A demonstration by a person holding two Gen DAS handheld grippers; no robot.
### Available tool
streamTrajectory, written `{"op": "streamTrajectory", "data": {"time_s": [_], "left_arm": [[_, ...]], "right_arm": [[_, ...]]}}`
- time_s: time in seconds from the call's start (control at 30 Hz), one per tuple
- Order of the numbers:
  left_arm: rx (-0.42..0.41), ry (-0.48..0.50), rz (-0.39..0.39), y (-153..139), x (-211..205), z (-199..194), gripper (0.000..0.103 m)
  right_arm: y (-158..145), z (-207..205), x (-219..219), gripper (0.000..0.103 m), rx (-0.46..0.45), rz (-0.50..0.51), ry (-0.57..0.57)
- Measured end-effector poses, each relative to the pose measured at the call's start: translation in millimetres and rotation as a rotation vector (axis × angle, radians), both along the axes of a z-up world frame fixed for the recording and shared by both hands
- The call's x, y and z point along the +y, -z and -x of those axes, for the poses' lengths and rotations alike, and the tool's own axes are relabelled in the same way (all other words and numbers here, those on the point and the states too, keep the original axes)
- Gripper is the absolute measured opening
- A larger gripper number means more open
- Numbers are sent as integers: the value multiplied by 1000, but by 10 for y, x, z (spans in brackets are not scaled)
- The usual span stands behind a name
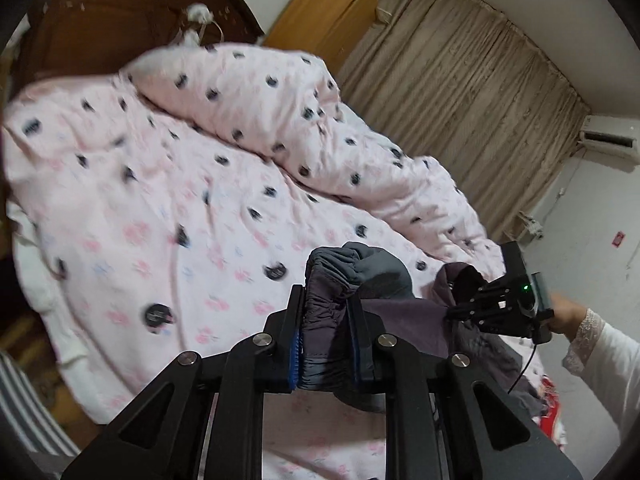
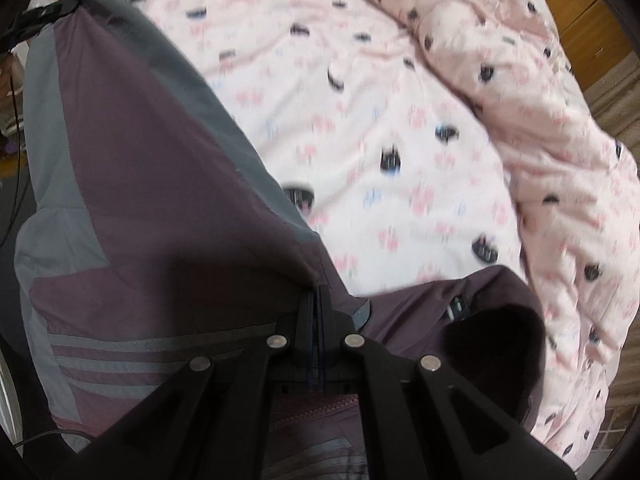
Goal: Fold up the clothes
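Observation:
A purple and grey jacket (image 2: 160,200) with grey stripes hangs stretched between my two grippers above the bed. In the left wrist view my left gripper (image 1: 326,300) is shut on a bunched, gathered elastic edge of the jacket (image 1: 380,276), and the fabric fills the gap between the blue pads (image 1: 295,354). My right gripper (image 2: 319,292) is shut tight on a seam of the jacket. From the left wrist view the right gripper (image 1: 460,312) sits to the right, pinching the cloth. A black tip of the left gripper (image 2: 60,8) shows at the jacket's far corner.
The bed is covered by a pink sheet with a cat print (image 1: 160,200). A rolled duvet (image 1: 280,112) lies along its far side. A dark wooden headboard (image 1: 100,20), a wooden cabinet (image 1: 332,12) and beige curtains (image 1: 460,100) stand behind. A person's white sleeve (image 1: 596,348) is at the right.

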State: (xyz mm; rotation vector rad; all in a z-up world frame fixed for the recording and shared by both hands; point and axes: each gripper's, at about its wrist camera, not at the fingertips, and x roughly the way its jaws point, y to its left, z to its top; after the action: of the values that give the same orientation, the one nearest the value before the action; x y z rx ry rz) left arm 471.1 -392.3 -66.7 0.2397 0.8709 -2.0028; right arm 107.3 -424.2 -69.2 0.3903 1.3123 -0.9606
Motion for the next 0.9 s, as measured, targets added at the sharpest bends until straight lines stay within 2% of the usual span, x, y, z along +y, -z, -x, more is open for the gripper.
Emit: {"op": "streamTrajectory", "data": {"time_s": [0.1,0.23,0.3,0.43,0.53,0.6,0.67,0.73,0.8,0.9], "left_arm": [[-55,-60,-81,262,-72,-85,16],[-54,-97,-208,684,-210,-159,16],[-65,-108,-241,812,-231,-167,17],[-76,-115,-227,783,-155,-171,18],[-69,-113,-207,691,-134,-171,19],[-35,-112,-199,607,-125,-191,21],[11,-107,-200,531,-125,-229,26],[64,-109,-217,495,-131,-292,42],[123,-135,-242,461,-120,-415,51],[167,-182,-243,413,-80,-584,52]], "right_arm": [[78,-143,-112,2,8,29,11],[418,-238,-333,20,107,89,86],[459,-170,-403,24,140,125,144],[380,38,-494,27,189,207,280],[169,286,-500,27,139,220,352],[34,439,-492,29,98,223,387],[-30,510,-461,30,84,220,398],[-34,547,-448,30,59,195,395],[12,543,-440,30,53,170,396],[72,512,-441,30,37,177,411]]}}
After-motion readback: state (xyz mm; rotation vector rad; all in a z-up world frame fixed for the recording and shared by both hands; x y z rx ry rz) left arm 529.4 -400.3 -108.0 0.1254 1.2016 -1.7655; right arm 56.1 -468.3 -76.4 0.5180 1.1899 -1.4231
